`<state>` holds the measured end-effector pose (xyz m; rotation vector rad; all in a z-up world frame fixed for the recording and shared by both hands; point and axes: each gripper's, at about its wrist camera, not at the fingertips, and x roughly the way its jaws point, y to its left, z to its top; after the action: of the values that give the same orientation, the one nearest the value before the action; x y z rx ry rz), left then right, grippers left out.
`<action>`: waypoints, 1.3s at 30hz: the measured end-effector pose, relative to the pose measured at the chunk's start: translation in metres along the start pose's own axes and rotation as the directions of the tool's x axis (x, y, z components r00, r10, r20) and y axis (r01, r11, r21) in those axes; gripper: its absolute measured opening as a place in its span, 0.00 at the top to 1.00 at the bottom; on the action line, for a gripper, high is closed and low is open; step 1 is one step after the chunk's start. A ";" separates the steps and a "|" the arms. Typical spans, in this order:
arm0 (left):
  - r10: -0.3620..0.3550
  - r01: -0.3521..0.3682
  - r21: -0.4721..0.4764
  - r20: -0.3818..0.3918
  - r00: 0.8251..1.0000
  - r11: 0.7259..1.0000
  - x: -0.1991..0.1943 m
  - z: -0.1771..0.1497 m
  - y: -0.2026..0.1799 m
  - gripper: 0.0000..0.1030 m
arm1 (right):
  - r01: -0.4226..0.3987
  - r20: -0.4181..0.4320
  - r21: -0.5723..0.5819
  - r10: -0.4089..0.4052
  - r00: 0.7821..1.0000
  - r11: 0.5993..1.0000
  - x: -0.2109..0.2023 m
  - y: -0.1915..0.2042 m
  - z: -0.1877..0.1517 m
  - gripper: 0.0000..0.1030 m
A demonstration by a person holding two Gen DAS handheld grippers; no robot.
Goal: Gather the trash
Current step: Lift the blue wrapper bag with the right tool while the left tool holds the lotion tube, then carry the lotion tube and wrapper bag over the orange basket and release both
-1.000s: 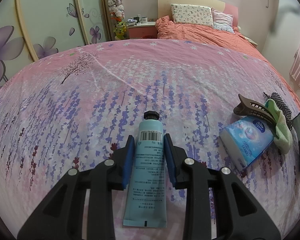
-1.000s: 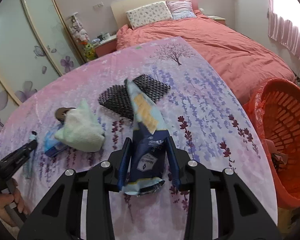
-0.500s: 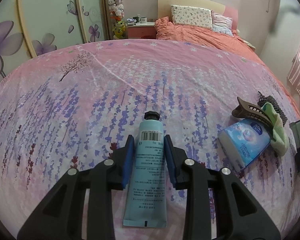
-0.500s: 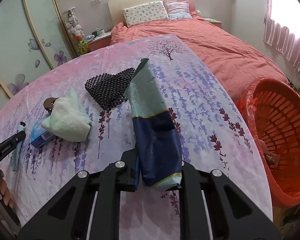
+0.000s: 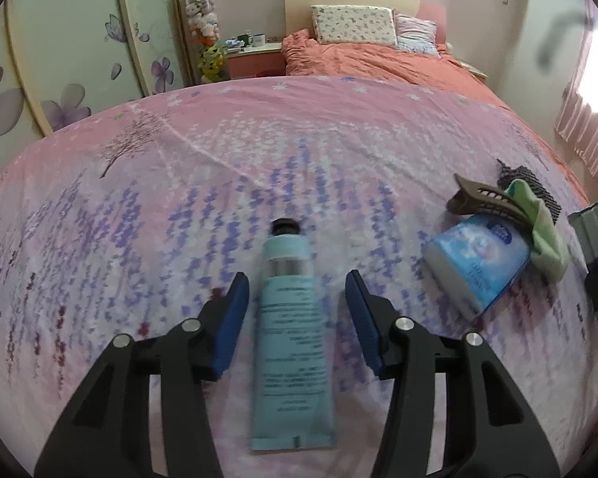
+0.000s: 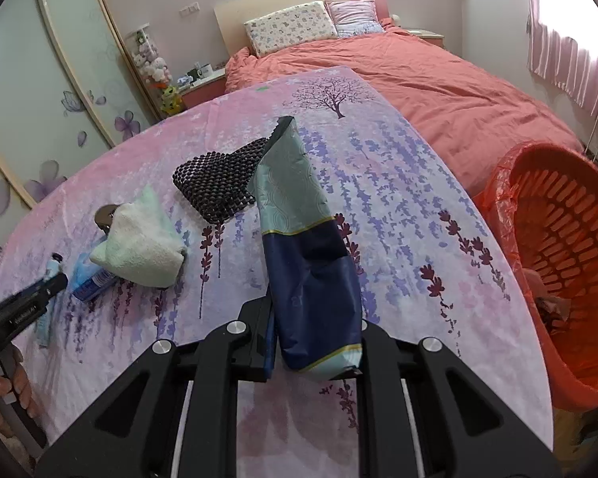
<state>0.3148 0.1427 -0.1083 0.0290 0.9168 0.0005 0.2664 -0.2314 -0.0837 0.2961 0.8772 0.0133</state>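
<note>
Left jaws spread off the tube since 1 s back; right jaws have clamped and lifted the snack bag.

Left gripper opening, blue tube lying loose between its pads, cap at 12 o'clock. Right gripper clamped on the blue foil bag, held above the floral sheet. Red basket at 3 o'clock. Tissue pack at the tube's 2 o'clock.

Pouch: glossy foil-like film, creased. Tube: smooth matt plastic. Towel: fluffy cloth. Mat: bumpy, dark. Basket: slotted plastic. Sheet: printed cloth.
</note>
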 end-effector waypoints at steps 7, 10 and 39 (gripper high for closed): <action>0.026 -0.026 0.020 0.007 1.000 0.999 -0.001 0.002 0.002 0.61 | -0.008 0.004 -0.006 0.008 1.000 1.000 -0.002 0.005 0.000 0.85; 0.043 -0.044 0.047 0.016 0.999 0.998 0.000 0.003 -0.006 0.64 | -0.006 0.021 -0.009 0.006 1.000 1.000 -0.009 0.003 0.000 0.85; -0.134 0.116 0.133 0.140 0.981 0.984 -0.092 0.008 -0.075 0.73 | -0.044 0.121 -0.033 0.048 0.991 0.998 -0.083 -0.026 0.002 0.89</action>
<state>0.2644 0.0662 -0.0321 0.0859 0.7676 -0.1738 0.2115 -0.2674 -0.0263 0.2859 0.7482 0.0504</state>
